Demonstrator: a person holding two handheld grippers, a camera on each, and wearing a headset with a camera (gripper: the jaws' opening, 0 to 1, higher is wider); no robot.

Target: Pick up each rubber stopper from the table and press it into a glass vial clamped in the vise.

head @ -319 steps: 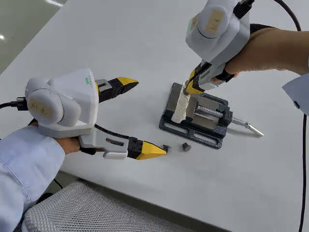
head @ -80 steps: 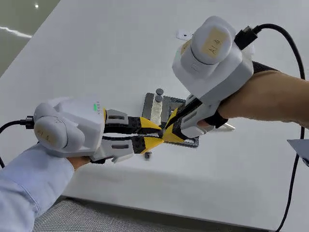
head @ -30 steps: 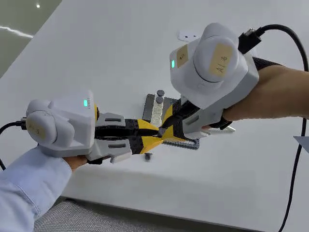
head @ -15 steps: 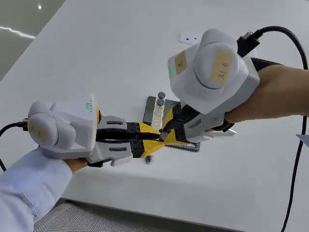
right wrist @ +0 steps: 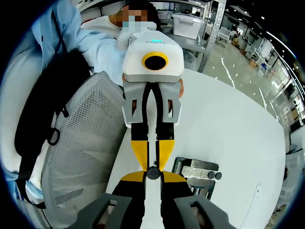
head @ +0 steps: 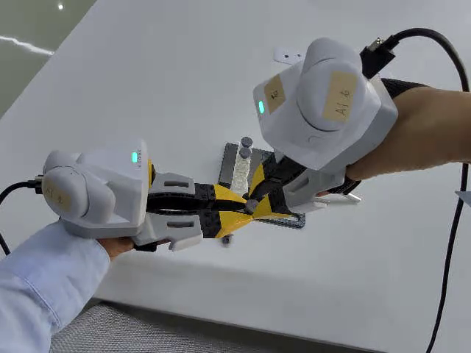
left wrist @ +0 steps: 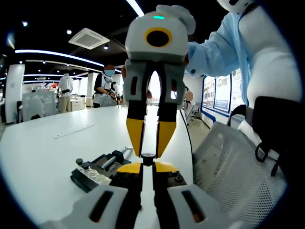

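Head view: tip to tip above table (head: 147, 73), near vise (head: 229, 159) — right gripper (head: 255, 207) jaws narrow, pinching rubber stopper (right wrist: 152, 172); left gripper (head: 246, 211) near-closed, tips touching same stopper — grip unclear

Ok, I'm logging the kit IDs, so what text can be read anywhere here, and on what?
"A1-6", as best it reads: large tan sticker on the right gripper.
Small tan sticker beside it: too small to read.
Handwritten sticker on the left gripper: blurred, unreadable.
Wall posters: blurred, unreadable.
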